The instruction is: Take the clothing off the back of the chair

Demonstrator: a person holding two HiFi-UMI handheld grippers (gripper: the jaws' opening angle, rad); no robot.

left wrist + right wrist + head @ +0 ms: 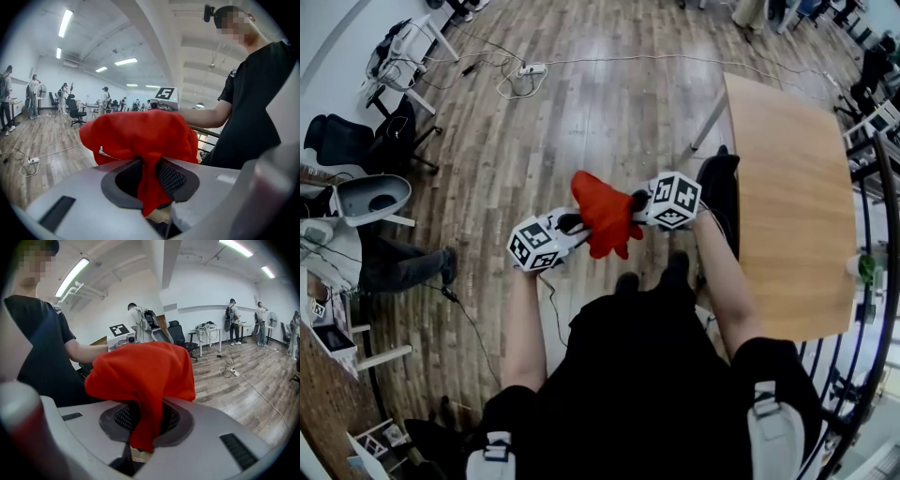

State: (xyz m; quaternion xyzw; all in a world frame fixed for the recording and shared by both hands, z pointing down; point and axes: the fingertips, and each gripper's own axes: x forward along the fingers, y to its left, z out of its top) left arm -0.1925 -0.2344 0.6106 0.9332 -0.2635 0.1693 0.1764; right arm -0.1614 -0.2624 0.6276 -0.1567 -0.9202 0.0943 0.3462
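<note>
A wooden surface (787, 187) is seen at right, above plank floor (581, 112). At centre, a red garment (605, 217) is clamped in the fingers of left gripper (570, 223) and right gripper (640, 201). The dark chair (720, 183) is largely hidden.

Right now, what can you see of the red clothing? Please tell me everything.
The red clothing is soft, bright red fabric, bunched and crumpled. It hangs in the air above the wooden floor. The left claw pinches one fold and the right claw another, at opposite sides. Nothing else touches it.
</note>
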